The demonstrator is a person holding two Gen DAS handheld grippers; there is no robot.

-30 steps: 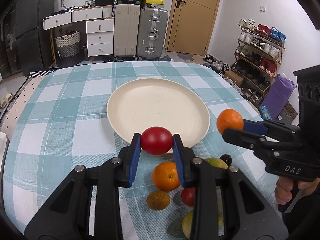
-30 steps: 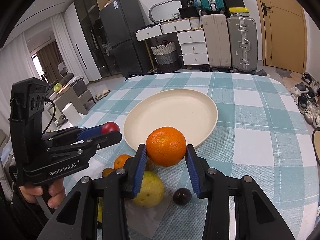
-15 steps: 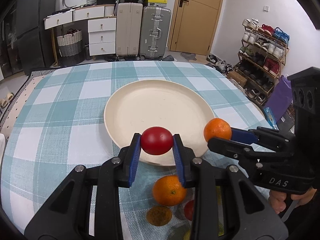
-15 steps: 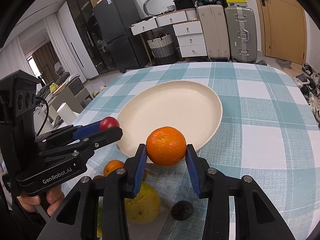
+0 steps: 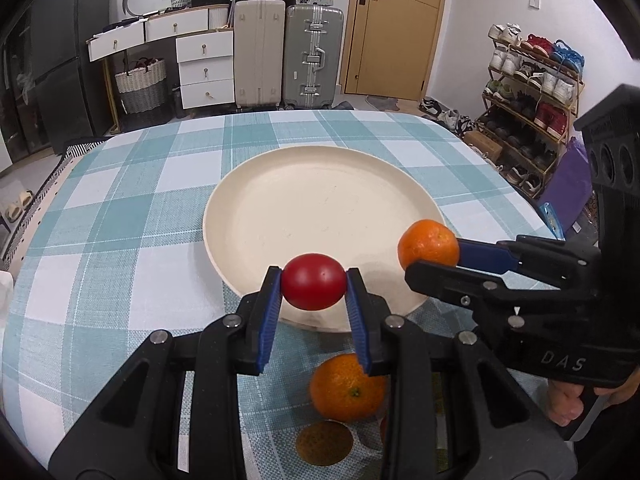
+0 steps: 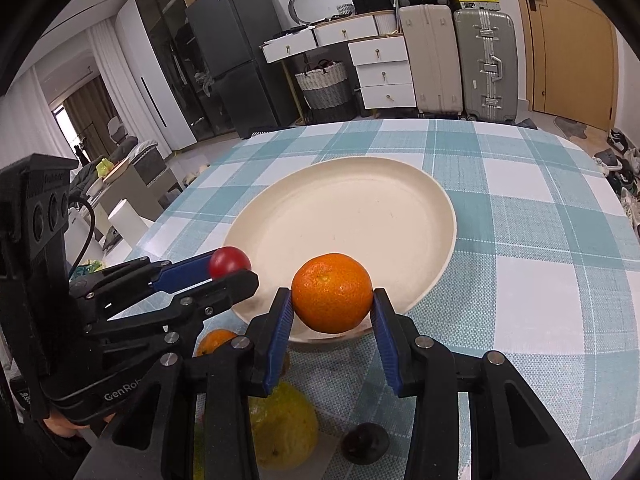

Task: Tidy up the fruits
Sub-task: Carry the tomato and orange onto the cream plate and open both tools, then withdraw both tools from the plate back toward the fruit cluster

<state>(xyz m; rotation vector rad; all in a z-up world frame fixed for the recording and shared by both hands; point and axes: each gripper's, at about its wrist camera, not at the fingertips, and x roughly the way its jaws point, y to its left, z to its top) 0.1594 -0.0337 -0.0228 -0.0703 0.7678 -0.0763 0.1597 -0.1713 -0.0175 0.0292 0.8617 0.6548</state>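
Fruits sit clamped in both tongs: tomato (image 5: 313, 281) in left tongs (image 5: 313, 286), orange (image 6: 332, 298) in right tongs (image 6: 332, 308), over plate (image 5: 320, 200) rim.

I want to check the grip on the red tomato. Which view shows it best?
The left wrist view: the red tomato sits centred between both blue jaws, clamped. The right wrist view shows the tomato only sidelong, partly hidden by the near jaw.
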